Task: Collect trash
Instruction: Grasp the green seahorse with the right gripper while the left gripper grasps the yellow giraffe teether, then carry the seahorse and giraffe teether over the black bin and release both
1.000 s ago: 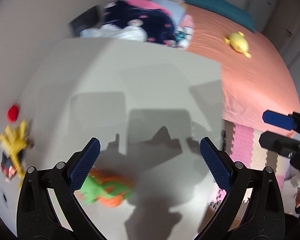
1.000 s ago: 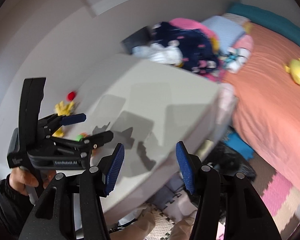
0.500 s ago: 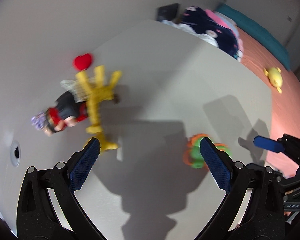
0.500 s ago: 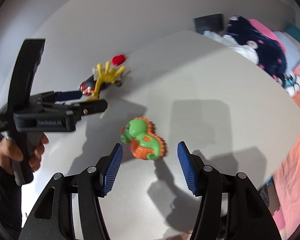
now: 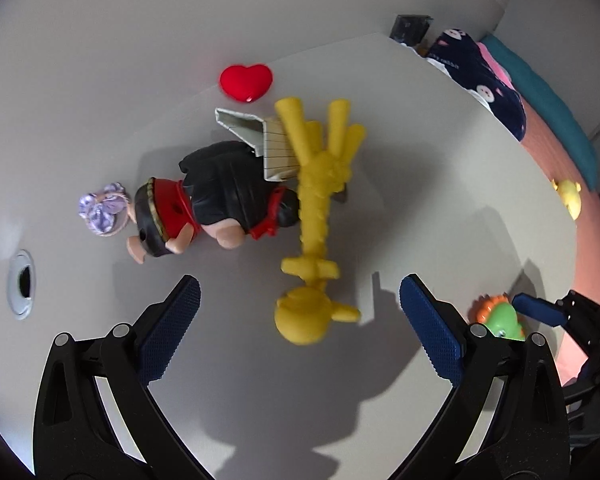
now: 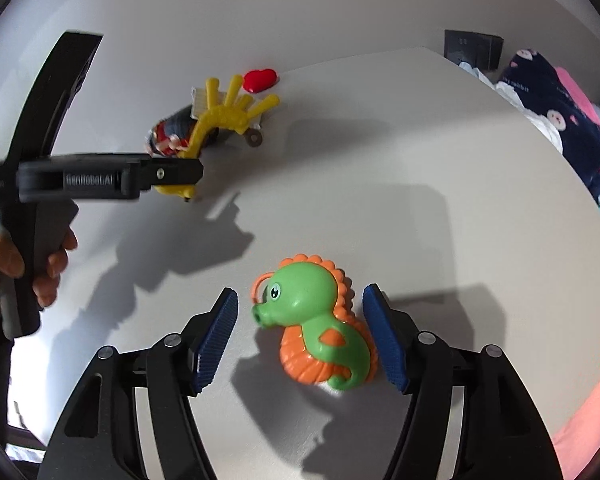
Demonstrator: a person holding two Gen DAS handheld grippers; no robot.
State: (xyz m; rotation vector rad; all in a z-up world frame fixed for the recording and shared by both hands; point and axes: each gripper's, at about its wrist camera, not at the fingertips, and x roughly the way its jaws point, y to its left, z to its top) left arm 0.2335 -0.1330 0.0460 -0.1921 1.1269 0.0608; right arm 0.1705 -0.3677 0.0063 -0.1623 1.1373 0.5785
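A green and orange seahorse toy [image 6: 316,312] lies on the white table [image 6: 420,160]. My right gripper [image 6: 300,300] hangs over it with its jaws opening; the toy sits between the pads and neither presses on it. My left gripper [image 5: 298,300] is open just above the head of a yellow long-necked toy [image 5: 316,208]. Beside that toy lie a doll in black and red [image 5: 220,192], a folded piece of lined paper [image 5: 260,136] and a red heart [image 5: 246,80]. In the right wrist view a hand [image 6: 40,264] holds the left gripper [image 6: 188,172].
A cable hole [image 5: 22,288] sits in the table near the left edge. Dark clothes [image 6: 572,128] are piled at the table's far right corner, with a black box [image 6: 472,48] against the wall. A bed with a salmon cover [image 5: 560,160] lies beyond the table edge.
Both views swung from the bed side of the table to the toys. The right gripper came down around the seahorse with its jaws wider. The left gripper moved over the yellow toy.
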